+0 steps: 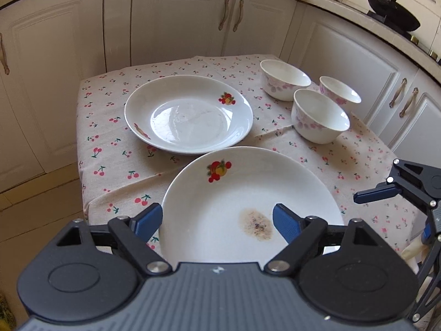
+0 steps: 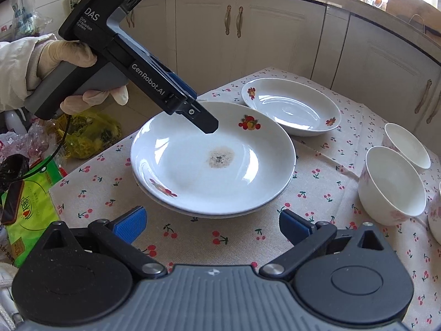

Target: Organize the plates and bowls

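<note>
A white plate with fruit prints and a brown stain (image 1: 248,193) (image 2: 212,160) lies near the table's front, seemingly on a second plate beneath it. My left gripper (image 1: 217,220) (image 2: 206,127) is open, its fingers astride the plate's near rim, not closed on it. A second clean plate (image 1: 188,114) (image 2: 292,107) lies farther back. Three white bowls with pink flowers (image 1: 319,115) (image 1: 285,78) (image 1: 340,91) stand at the right; two show in the right wrist view (image 2: 391,187) (image 2: 408,143). My right gripper (image 2: 212,229) (image 1: 386,190) is open and empty, in front of the stained plate.
The table carries a cherry-print cloth (image 1: 115,165) (image 2: 248,237). White cabinets (image 1: 179,19) surround it closely. A black wok (image 1: 391,8) sits on the counter at the far right. Bags and packets (image 2: 33,201) lie beside the table's left edge.
</note>
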